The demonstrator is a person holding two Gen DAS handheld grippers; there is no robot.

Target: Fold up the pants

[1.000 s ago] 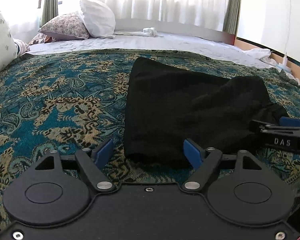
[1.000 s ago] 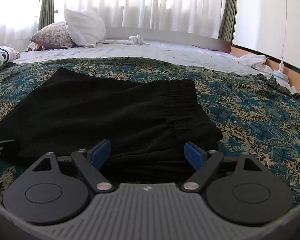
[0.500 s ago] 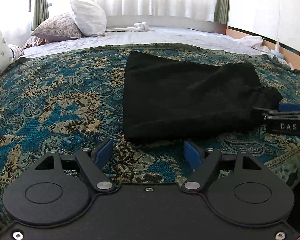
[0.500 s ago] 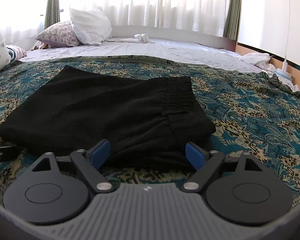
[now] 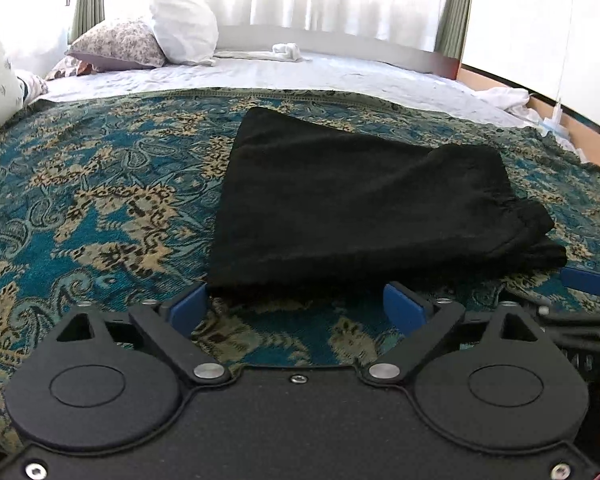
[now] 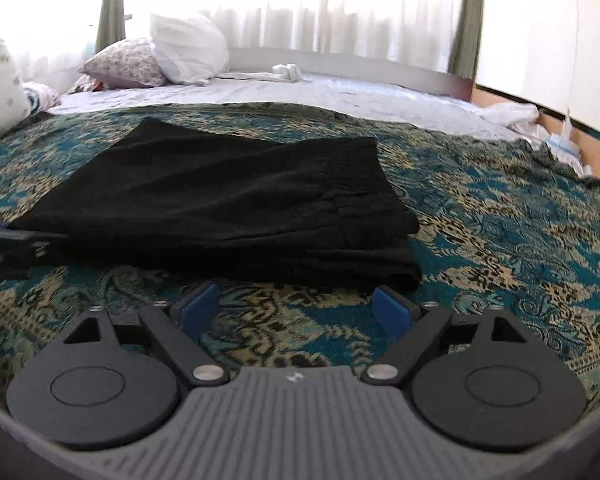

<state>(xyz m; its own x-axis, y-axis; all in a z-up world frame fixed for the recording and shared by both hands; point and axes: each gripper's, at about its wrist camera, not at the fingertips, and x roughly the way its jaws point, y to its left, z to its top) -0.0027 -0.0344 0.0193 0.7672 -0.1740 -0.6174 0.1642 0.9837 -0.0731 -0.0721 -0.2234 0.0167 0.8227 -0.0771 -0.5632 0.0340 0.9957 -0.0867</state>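
Black pants point(image 5: 356, 200) lie folded into a flat stack on the patterned bedspread, their waistband end at the right. They show again in the right wrist view point(image 6: 236, 200). My left gripper point(image 5: 298, 308) sits just short of the stack's near edge, its jaws opening, nothing between the blue pads. My right gripper point(image 6: 296, 306) hovers a little back from the near edge of the pants, open and empty. Its fingers point(image 5: 580, 280) poke into the left wrist view at the right, and the left gripper's fingers point(image 6: 8, 244) show at the left edge of the right wrist view.
A teal and gold bedspread point(image 5: 100, 200) covers the near half of the bed, with a white sheet point(image 5: 300, 76) beyond. Pillows point(image 5: 184, 34) lean at the far left by the curtains. A rolled white cloth point(image 5: 286, 51) lies near the headboard. A crumpled white cloth point(image 6: 516, 118) hangs at the right edge.
Both grippers have drawn back off the pants, whose near edge now lies clear of the pads. The left jaws have spread wider.
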